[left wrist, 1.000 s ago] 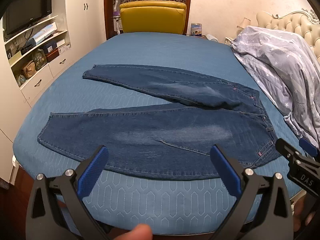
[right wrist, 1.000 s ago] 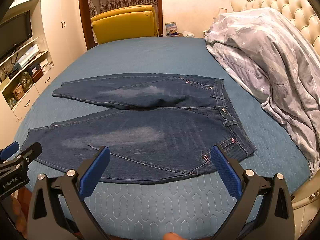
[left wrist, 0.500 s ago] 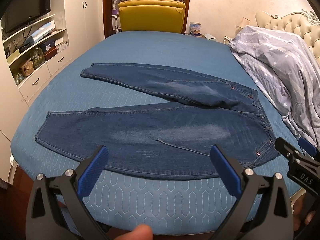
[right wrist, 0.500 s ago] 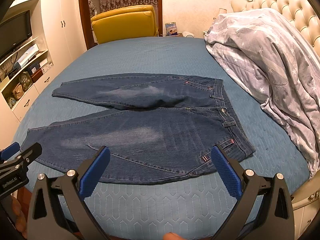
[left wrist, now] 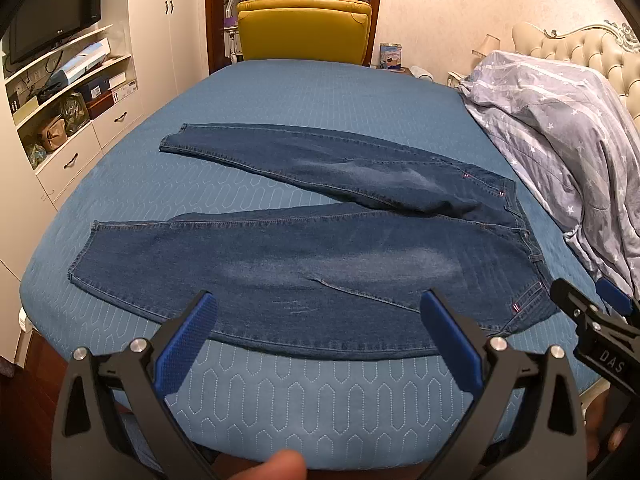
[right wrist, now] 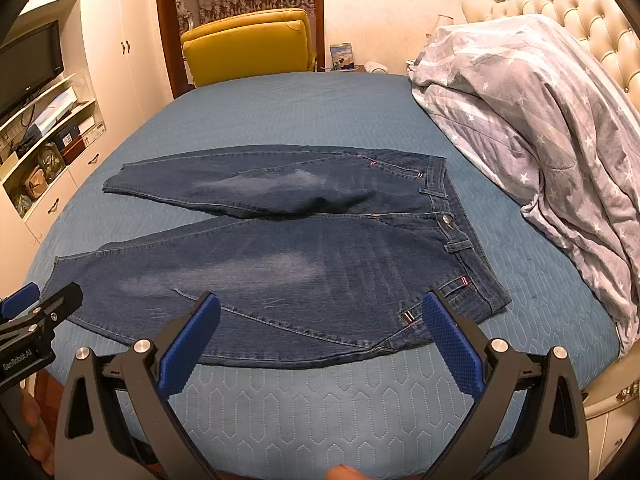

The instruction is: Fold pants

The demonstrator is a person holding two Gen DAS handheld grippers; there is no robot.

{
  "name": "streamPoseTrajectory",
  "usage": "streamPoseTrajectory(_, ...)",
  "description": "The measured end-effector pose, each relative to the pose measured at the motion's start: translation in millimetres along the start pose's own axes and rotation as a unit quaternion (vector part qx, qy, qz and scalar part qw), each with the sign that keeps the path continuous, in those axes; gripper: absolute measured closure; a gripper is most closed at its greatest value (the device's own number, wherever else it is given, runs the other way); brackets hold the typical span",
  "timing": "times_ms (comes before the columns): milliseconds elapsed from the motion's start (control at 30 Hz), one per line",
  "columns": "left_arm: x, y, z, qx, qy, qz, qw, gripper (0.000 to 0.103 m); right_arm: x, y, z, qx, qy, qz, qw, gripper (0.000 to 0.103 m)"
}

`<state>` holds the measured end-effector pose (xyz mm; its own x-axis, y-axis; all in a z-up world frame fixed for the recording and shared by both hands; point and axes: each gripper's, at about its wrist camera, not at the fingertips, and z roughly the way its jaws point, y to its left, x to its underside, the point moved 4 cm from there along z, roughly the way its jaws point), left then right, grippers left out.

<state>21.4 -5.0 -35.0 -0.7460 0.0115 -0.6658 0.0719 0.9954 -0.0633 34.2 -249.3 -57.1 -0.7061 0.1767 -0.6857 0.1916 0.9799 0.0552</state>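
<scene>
Both tools (left wrist: 318,300) (right wrist: 320,302) gape wide above jeans (right wrist: 304,248), empty.

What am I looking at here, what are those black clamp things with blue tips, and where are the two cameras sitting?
A person holds a black two-finger gripper with blue pads in each hand; a camera on each looks forward along its fingers. One picture comes from the left gripper, the other from the right gripper. Both are open and hold nothing. Dark blue denim jeans lie spread flat, legs apart, on the teal quilted bed cover, waistband toward the grey star-print duvet. Each gripper also shows at the edge of the other's picture.
</scene>
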Motion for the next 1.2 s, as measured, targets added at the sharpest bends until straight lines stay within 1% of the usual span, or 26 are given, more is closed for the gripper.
streamPoseTrajectory(933,2.7,1.6,1.8,0.001,0.004,-0.001,1.0000,0.001,4.2,-4.6,2.8,0.001,0.006,0.000,1.000,0.005)
streamPoseTrajectory(1100,4.7,1.7,6.4,-0.001,0.009,-0.002,1.0000,0.001,5.9,-2.4,10.0,0.001,0.012,0.000,1.000,0.005)
streamPoseTrajectory(1200,4.8,3.2,14.0,-0.003,0.013,-0.003,0.9999,0.001,7.7,-4.0,21.3,0.001,0.022,-0.001,1.000,0.005)
